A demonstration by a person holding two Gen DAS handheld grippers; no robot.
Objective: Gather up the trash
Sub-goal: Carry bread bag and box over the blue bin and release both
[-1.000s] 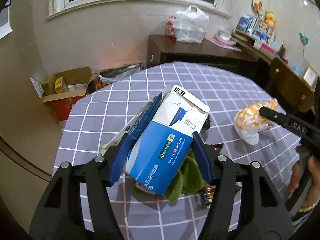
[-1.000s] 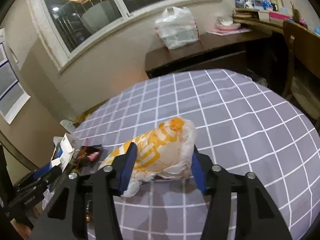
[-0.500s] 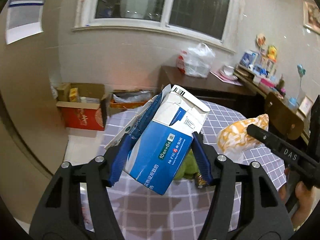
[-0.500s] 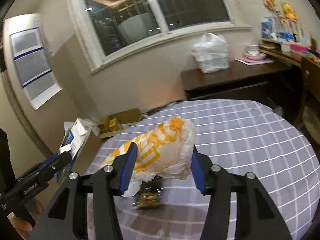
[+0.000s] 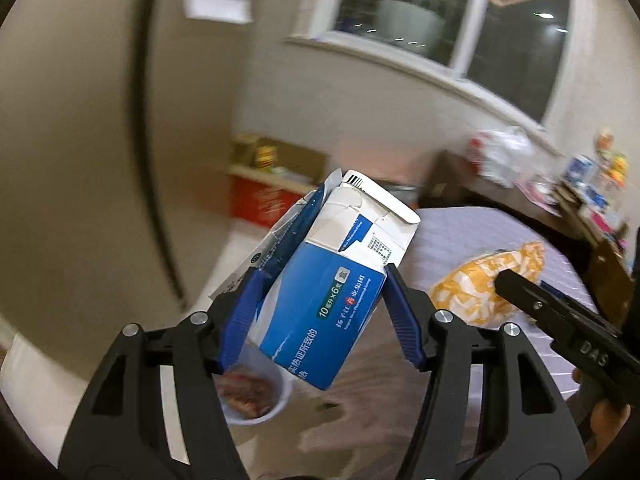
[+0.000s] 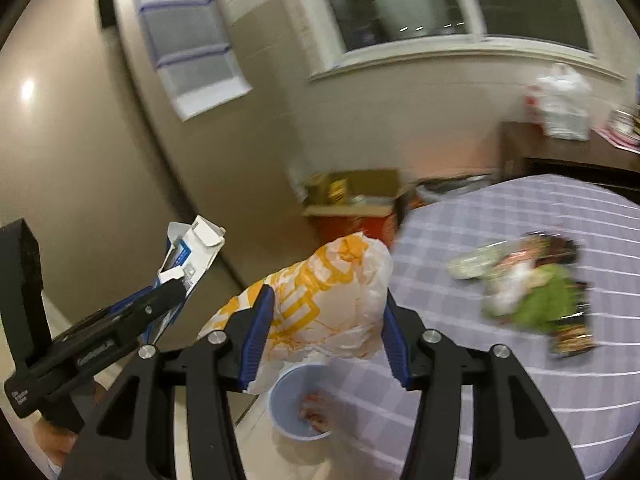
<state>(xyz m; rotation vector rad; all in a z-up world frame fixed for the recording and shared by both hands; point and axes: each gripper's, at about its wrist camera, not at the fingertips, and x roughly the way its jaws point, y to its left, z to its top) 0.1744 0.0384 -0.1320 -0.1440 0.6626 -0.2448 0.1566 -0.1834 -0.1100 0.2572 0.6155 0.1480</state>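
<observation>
Carton clamped in left gripper, wrapper in right gripper, white bin below.

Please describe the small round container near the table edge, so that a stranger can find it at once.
Find the checked table, then its near edge below the right gripper. There stands a white bowl with reddish scraps inside. Unlike the flat wrappers further along, it is round and open-topped.

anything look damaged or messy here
The blue and white carton in the left gripper is crushed, its top flaps torn open. Wrappers lie scattered on the checked table.
</observation>
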